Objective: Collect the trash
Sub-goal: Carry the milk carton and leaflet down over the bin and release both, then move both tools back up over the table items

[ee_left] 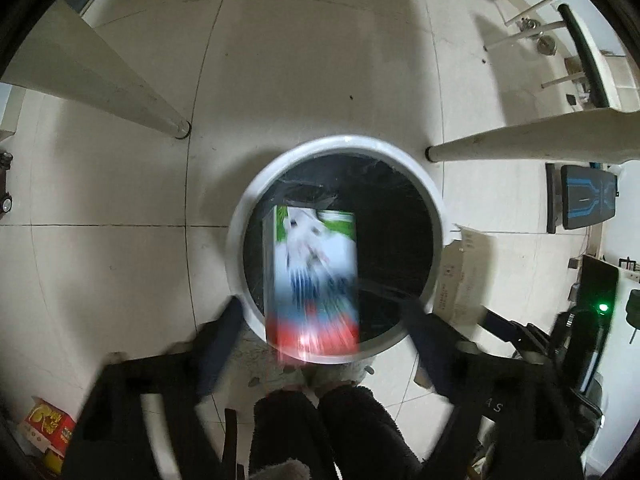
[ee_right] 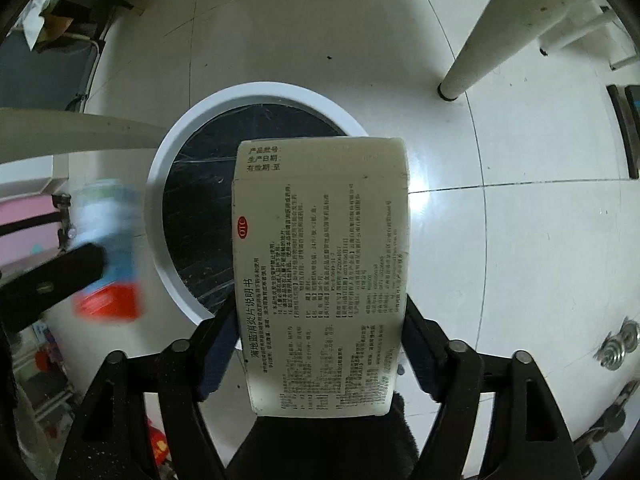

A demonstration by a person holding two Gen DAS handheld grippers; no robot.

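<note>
Trash bin (ee_left: 236, 240) on pale tiled floor (ee_left: 312, 60)

One bin (ee_left: 240, 216), two boxes (ee_left: 314, 276) (ee_right: 324, 280).

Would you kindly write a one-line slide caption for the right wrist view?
Right gripper holds a printed medicine box above the white-rimmed trash bin, a table leg standing beyond.

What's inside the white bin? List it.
The white bin has a black liner. The blurred colourful box hangs over its opening, covering part of the bottom.
</note>
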